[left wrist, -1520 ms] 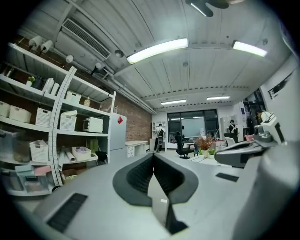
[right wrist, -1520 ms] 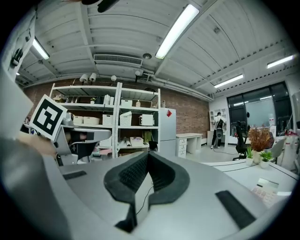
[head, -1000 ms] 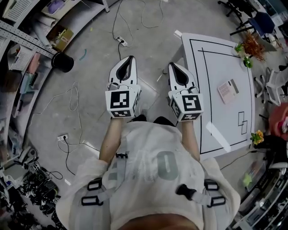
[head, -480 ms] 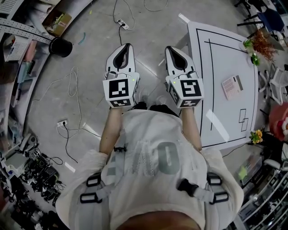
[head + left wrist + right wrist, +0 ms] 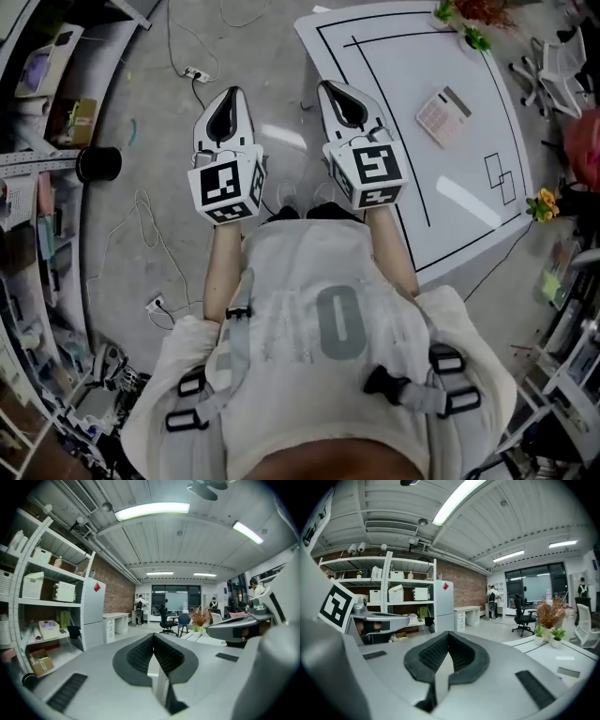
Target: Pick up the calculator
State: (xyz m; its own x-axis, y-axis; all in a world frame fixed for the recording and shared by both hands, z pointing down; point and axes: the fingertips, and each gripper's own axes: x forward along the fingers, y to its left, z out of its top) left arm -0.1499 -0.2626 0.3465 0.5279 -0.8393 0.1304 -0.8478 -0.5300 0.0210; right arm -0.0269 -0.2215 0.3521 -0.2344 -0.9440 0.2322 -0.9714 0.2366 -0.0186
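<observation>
Calculator (image 5: 442,114), shown by the head view, lies toward the white table's (image 5: 469,202) far right corner; gripper views show left gripper (image 5: 152,638) and right gripper (image 5: 447,638) jaws pressed together, empty.

The left claw (image 5: 153,636) is pressing its two dark ribbed jaws together, tip against tip, and it is pointing almost level into a long room with a brick wall (image 5: 117,592) and bright ceiling lights (image 5: 152,511). On the left a white shelf rack (image 5: 28,597) is carrying boxes and bins, a tall white cabinet (image 5: 93,613) is standing just beside it, and farther back a person (image 5: 139,609) is standing near a white desk (image 5: 114,622) with drawers, with dark office chairs (image 5: 166,620) close by. At the right edge the right claw (image 5: 220,629) is showing from the side, and a plant (image 5: 200,617) with reddish leaves is standing behind it.
</observation>
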